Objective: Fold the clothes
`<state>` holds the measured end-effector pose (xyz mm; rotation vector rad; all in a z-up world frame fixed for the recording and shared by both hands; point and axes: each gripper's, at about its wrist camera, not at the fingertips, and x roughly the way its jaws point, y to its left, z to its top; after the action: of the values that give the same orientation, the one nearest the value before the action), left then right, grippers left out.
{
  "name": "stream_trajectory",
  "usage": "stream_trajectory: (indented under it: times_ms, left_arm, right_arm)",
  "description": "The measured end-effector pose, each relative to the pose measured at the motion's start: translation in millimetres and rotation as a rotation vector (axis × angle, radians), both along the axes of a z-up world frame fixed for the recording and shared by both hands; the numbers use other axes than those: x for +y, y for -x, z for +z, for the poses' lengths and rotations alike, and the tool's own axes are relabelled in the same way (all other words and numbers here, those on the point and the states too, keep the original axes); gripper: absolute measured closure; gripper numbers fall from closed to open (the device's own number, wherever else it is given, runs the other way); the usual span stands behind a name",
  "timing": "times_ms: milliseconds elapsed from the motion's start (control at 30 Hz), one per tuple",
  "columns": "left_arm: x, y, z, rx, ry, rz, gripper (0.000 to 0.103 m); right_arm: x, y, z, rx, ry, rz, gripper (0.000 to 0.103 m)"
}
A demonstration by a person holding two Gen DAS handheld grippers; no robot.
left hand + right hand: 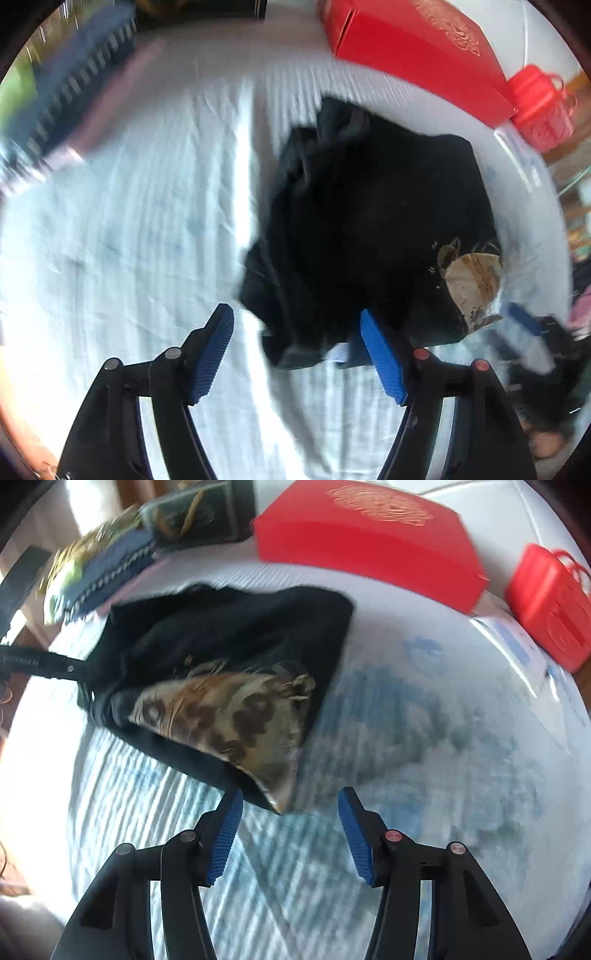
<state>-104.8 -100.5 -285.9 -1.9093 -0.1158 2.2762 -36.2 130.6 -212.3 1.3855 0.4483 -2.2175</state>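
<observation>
**Black garment bunched on the bed, both grippers spread**

The left gripper (297, 354) stands wide apart and grips nothing — its right pad overlaps the near edge of the black garment (369, 229) in view. The garment lies crumpled on the pale striped bedsheet (147, 206), its tan print facing up. The right gripper (290, 836) is spread too, empty, just short of the garment's near corner. Far right — a red box (369, 542).

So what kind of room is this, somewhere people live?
Probably a home: a black garment lies on a pale cloth-covered surface, with a red gift box and red container behind it.
</observation>
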Motion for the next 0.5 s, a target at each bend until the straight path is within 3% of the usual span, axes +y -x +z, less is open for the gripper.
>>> stream_trajectory:
  times_ms: [33, 67, 100, 200, 300, 367, 433, 467, 500]
  left_arm:
    - [2.1, 1.6, -0.8, 0.021, 0.015, -0.004, 0.053]
    - [4.2, 3.3, -1.5, 0.041, 0.037, -0.009, 0.064]
    - [5.4, 5.0, -1.7, 0.056, 0.098, -0.016, 0.075]
    - [-5.2, 12.8, -14.1, 0.031, 0.208, -0.004, 0.075]
    - [-8.1, 12.8, -12.8, 0.042, 0.213, -0.033, 0.071]
    - [-6.0, 11.9, 0.5, 0.04, 0.195, -0.061, 0.07]
    - [-2.7, 10.9, 28.3, 0.077, 0.145, -0.083, 0.068]
    - [-0.3, 11.4, 41.0, 0.102, 0.124, -0.094, 0.064]
    - [4.7, 15.5, 50.4, 0.129, 0.092, -0.102, 0.051]
  right_arm:
    - [-5.2, -3.0, -6.0, 0.015, -0.017, 0.015, 0.052]
    - [-10.7, -3.1, -6.8, 0.052, -0.031, 0.02, 0.061]
    - [-14.4, -2.5, -6.7, 0.083, -0.048, 0.021, 0.09]
    - [-12.8, 1.9, -11.7, 0.08, -0.098, 0.004, 0.091]
    - [-12.1, -8.4, -20.1, 0.061, -0.194, 0.092, 0.092]
    - [-11.3, -14.5, -12.1, 0.037, -0.213, 0.127, 0.089]
    - [-2.0, -11.6, 2.7, 0.005, -0.157, 0.105, 0.075]
    - [4.1, -8.9, 11.6, -0.009, -0.112, 0.086, 0.072]
    - [10.2, -6.2, 20.5, -0.024, -0.068, 0.068, 0.071]
